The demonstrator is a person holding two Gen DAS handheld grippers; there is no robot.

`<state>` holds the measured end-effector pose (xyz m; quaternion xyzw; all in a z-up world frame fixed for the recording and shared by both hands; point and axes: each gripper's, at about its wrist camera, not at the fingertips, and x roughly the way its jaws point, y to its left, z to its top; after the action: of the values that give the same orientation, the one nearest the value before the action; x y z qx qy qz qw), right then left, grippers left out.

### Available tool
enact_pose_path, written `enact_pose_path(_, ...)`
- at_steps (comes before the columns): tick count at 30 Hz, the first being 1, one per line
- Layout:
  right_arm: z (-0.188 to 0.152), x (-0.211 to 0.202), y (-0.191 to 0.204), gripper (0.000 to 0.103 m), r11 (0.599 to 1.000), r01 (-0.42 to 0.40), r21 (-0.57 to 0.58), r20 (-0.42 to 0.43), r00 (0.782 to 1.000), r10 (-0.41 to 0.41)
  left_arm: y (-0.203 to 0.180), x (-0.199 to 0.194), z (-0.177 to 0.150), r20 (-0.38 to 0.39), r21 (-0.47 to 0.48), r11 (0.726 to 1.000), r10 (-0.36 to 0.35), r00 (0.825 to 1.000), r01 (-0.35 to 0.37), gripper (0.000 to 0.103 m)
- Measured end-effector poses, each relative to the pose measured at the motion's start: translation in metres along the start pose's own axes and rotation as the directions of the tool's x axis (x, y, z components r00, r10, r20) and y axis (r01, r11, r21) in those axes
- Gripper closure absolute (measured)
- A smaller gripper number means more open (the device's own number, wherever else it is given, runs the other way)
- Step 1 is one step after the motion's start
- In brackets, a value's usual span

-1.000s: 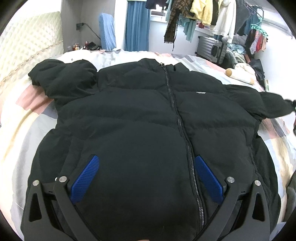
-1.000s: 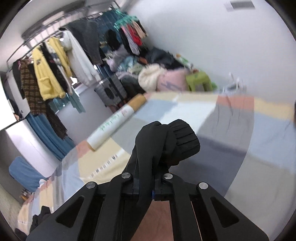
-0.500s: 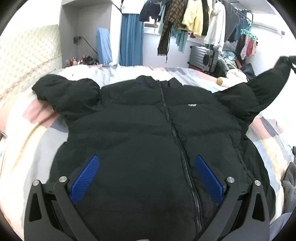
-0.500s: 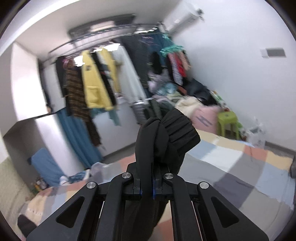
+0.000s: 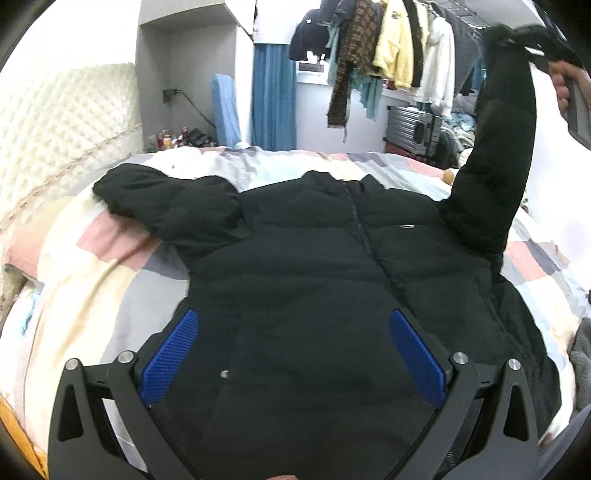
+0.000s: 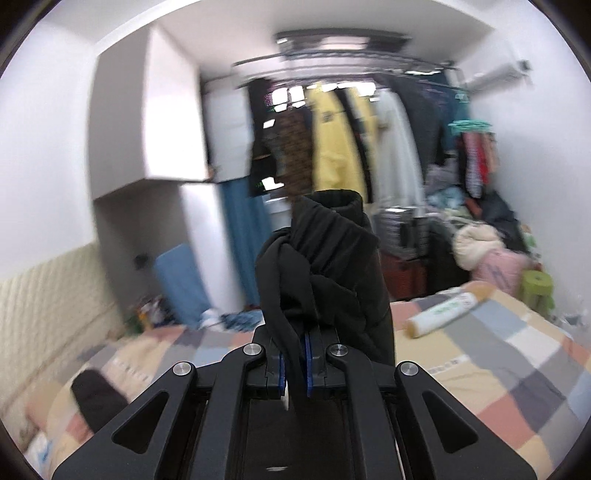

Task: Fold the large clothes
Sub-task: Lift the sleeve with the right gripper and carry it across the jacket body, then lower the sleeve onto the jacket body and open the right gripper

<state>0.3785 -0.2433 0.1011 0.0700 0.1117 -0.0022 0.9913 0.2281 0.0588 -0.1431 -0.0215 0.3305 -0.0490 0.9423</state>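
A black puffer jacket [image 5: 332,288] was spread front-up on the patchwork bed [image 5: 110,280]. The left gripper [image 5: 295,354] was held above its hem at six o'clock, fingers wide apart and empty. At one o'clock, the raised sleeve [image 5: 495,155] was pinched at its cuff [image 6: 332,258] by the right gripper [image 6: 294,363], fingers closed.

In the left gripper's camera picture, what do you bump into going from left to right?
Cream quilted headboard → jacket sleeve lying flat → jacket zipper → sleeve lifted up → right gripper pinching its cuff.
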Motion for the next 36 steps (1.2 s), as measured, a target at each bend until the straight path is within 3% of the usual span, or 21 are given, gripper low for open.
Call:
enact_pose_path(7, -0.073, 0.045, 0.114, 0.098, 0.98, -0.18, -0.083, -0.106, 0.98, 0.171, 0.031, 0.001, 0.001, 0.009, -0.039, 0.999, 0.018, 1.0, -0.018, 0.0)
enact_pose_path(11, -0.128, 0.076, 0.16, 0.097, 0.958, -0.284, -0.041, -0.196, 0.943, 0.271, 0.057, 0.01, 0.002, -0.001, -0.086, 0.995, 0.049, 0.999, -0.049, 0.0)
enact_pose_path(17, -0.214, 0.124, 0.215, 0.095, 0.934, -0.354, -0.053, -0.346, 0.884, 0.316, 0.08, 0.023, -0.006, -0.037, -0.136, 0.989, 0.057, 0.998, -0.062, 0.0)
enact_pose_path(23, -0.31, 0.155, 0.234, 0.094, 0.927, -0.373, -0.048, -0.481, 0.822, 0.306, 0.094, 0.033, -0.009, -0.055, -0.188, 0.98, 0.051, 0.997, -0.06, 0.0)
enact_pose_path(27, -0.35, 0.17, 0.227, 0.094, 0.928, -0.367, -0.056, -0.544, 0.791, 0.28, 0.094, 0.047, -0.013, -0.086, -0.189, 0.98, 0.048, 0.995, -0.063, 0.0)
enact_pose_path(34, -0.359, 0.172, 0.221, 0.09, 0.926, -0.376, -0.036, -0.565, 0.772, 0.291, 0.093, 0.059, -0.012, -0.095, -0.209, 0.977, 0.012, 0.995, -0.031, 0.0)
enact_pose_path(36, -0.359, 0.168, 0.22, 0.075, 0.922, -0.384, -0.054, -0.57, 0.77, 0.287, 0.092, 0.058, -0.013, -0.096, -0.205, 0.978, 0.017, 0.995, -0.036, 0.0)
